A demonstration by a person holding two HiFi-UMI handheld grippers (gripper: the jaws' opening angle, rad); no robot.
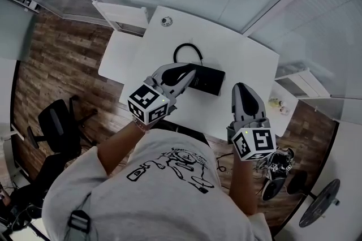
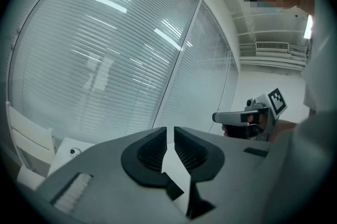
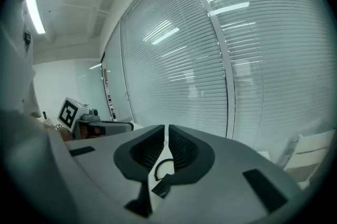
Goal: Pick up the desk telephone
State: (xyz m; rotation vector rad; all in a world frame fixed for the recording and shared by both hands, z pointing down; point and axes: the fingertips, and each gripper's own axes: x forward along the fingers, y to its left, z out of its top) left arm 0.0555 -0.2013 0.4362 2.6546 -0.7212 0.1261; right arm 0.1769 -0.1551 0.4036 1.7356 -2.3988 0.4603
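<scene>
Left gripper (image 2: 169,132): its two dark ribbed jaws are pressed almost together, with only a thin slit between them and nothing in it. The camera on it looks upward at window blinds, and no telephone shows in that view.

Right gripper (image 3: 167,132): its jaws are likewise drawn nearly closed and empty. Low in the slit appear a dark loop of cord (image 3: 160,168) and a dark corner of the desk telephone (image 3: 160,189), so the telephone lies ahead of and below these jaws.

From the head view, the black desk telephone (image 1: 206,80) rests near the middle of a white desk (image 1: 169,36). Its long axis runs from side to side in front of the person, slightly slanted. The cord (image 1: 188,45) curls in an arch behind its left end.

The left gripper (image 1: 190,70) points forward and to the right, and its tip overlaps the telephone's left end in this view; how high above it the tip is cannot be told. The right gripper (image 1: 242,86) stands just off the telephone's right end, apart from it.

Judgement: the left gripper is nearer, and either would need to open and tilt down before closing across the telephone's short width.
</scene>
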